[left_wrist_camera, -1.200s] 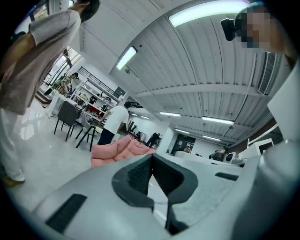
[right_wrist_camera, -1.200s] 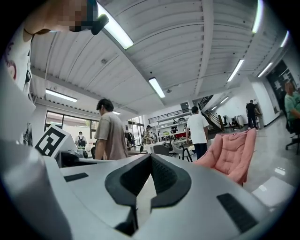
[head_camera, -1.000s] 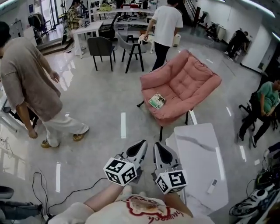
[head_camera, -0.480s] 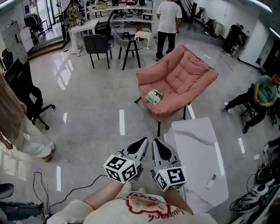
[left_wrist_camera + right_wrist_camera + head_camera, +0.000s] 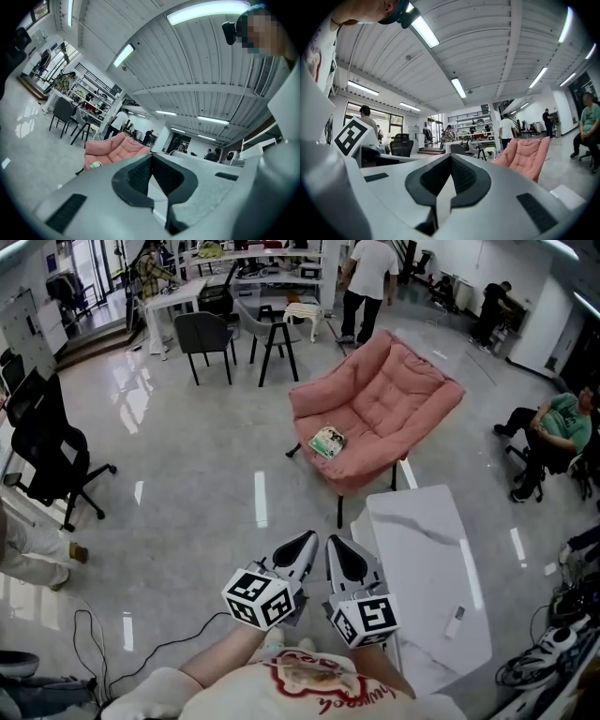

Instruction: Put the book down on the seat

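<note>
A small book with a green cover [image 5: 327,442] lies on the front left of the seat of a pink cushioned chair [image 5: 389,404]; it shows small in the left gripper view as the book [image 5: 95,164] on the pink chair [image 5: 117,147]. Both grippers are held side by side close to the person's chest, well short of the chair. My left gripper [image 5: 307,542] is shut and empty. My right gripper [image 5: 335,548] is also shut with nothing in it. The right gripper view shows the chair [image 5: 525,154] edge-on, the book hidden.
A white marble-look table [image 5: 422,577] stands just right of the grippers, with a small remote [image 5: 456,620] on it. A black office chair [image 5: 52,456] is at the left, desks and chairs [image 5: 211,334] at the back. People stand and sit around the room; cables [image 5: 103,652] lie on the floor.
The head view has shifted slightly, so the pink chair sits higher in the frame. The person in beige at the left has walked out of view. Both grippers stay shut in place.
</note>
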Tool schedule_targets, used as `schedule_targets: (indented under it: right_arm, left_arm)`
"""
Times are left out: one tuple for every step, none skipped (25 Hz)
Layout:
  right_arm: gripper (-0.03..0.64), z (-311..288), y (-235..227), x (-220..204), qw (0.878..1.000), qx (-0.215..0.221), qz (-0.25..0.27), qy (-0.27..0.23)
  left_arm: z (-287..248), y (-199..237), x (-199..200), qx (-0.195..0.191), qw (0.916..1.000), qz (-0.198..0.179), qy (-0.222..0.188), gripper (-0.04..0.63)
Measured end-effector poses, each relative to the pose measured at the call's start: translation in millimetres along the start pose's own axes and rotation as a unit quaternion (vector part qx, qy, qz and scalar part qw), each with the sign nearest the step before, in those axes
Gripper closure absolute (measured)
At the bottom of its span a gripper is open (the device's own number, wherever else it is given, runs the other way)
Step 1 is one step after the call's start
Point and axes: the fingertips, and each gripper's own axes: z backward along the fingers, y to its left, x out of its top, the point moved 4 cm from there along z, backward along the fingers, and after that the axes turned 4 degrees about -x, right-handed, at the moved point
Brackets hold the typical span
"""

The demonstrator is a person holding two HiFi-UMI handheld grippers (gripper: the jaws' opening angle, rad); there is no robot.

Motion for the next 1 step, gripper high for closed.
schedule_targets:
  right_arm:
    - [0.618, 0.2, 0.0, 0.1, 1.0, -0.001, 0.0, 0.0]
  left_arm:
    - [-0.3, -0.4, -0.4, 0.0, 1.0, 0.0, 0.0, 0.592]
